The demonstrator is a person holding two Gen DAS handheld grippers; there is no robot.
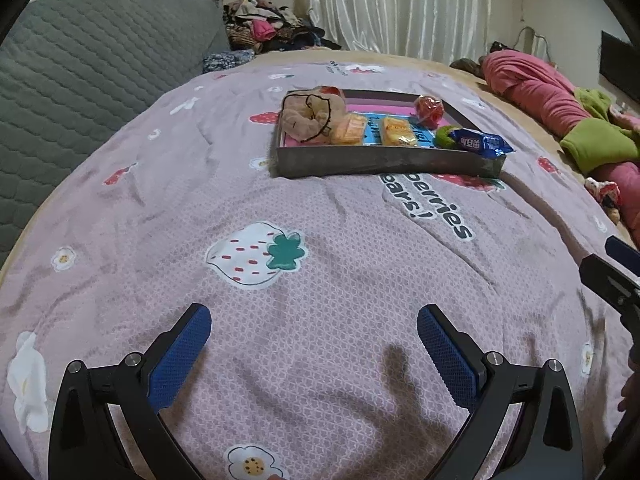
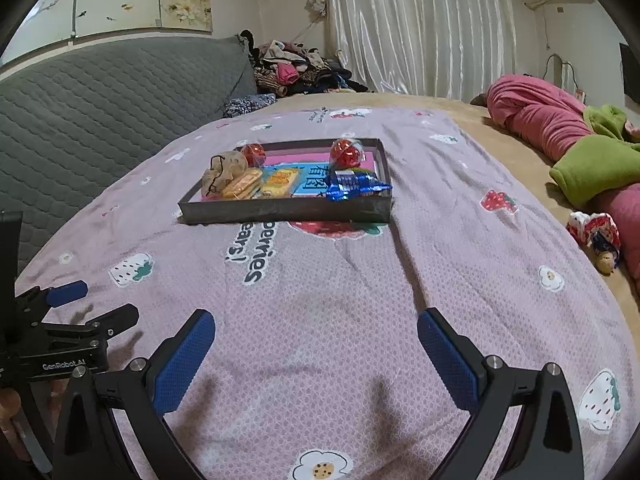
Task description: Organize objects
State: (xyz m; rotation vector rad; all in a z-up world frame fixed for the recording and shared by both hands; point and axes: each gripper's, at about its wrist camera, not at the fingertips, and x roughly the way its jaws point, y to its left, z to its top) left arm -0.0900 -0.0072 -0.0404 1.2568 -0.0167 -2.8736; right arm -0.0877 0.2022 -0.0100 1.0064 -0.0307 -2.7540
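Observation:
A shallow grey tray (image 1: 380, 165) (image 2: 280, 211) sits on the pink strawberry blanket ahead of both grippers. In it lie a beige plush toy (image 1: 308, 114) (image 2: 224, 170), two orange snack packs (image 1: 396, 131) (image 2: 280, 180), red wrapped balls (image 1: 429, 110) (image 2: 345, 153), a green item (image 1: 444, 137) and a blue snack packet (image 1: 480, 142) (image 2: 352, 186) resting on the near right rim. My left gripper (image 1: 314, 334) is open and empty, low over the blanket. My right gripper (image 2: 316, 336) is open and empty, to the right of the left one.
A grey quilted headboard (image 1: 80, 72) lies at the left. Pink and green bedding (image 2: 560, 136) is heaped along the right edge, with a small doll (image 2: 596, 240) beside it. Piled clothes (image 2: 292, 68) and white curtains (image 2: 420, 28) are at the back.

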